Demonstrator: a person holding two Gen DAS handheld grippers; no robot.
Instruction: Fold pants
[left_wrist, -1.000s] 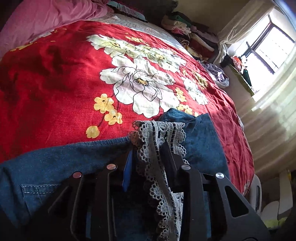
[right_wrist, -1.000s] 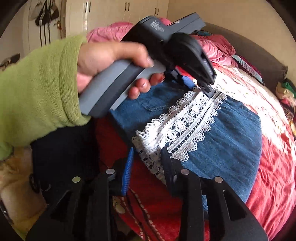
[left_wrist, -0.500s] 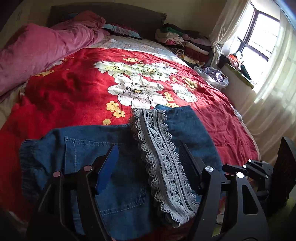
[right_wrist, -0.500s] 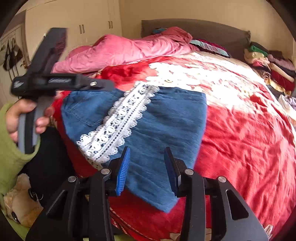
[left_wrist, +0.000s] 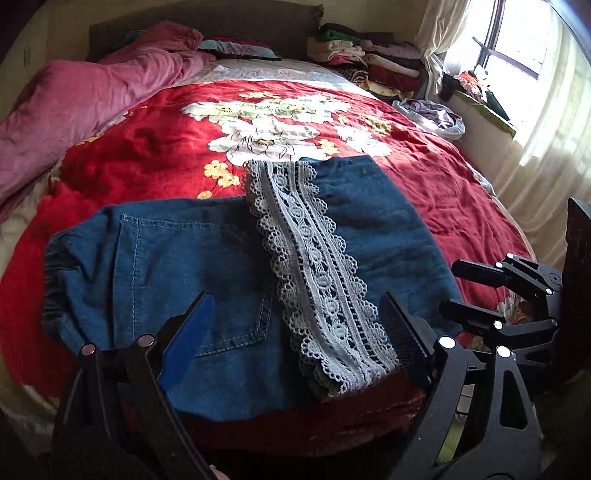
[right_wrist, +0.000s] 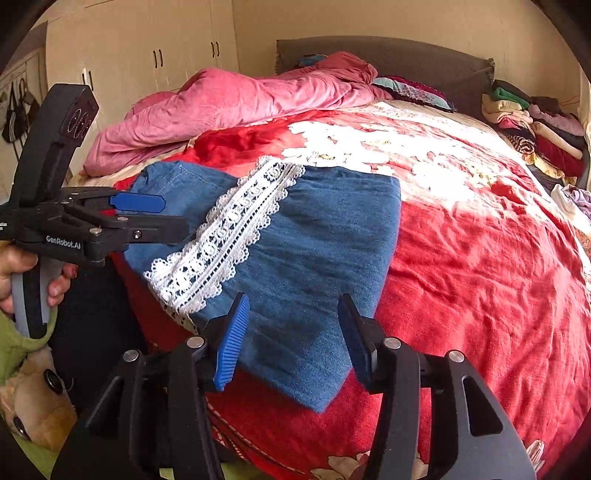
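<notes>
Red bedspread (left_wrist: 155, 155), folded pants (left_wrist: 207, 258) beneath open left gripper (left_wrist: 295, 332), untouched

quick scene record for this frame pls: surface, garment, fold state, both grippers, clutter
surface: bed with red floral bedspread
garment: blue denim pants with a lace trim
fold state: one layer doubled over, lace hem lying across the middle, back pocket exposed; flat near the bed's edge
left gripper: open, jaws just been opening, holding nothing, above the pants
right gripper: open, jaws just been opening, holding nothing
clutter: pink duvet by the headboard, clothes stack at the far corner
</notes>
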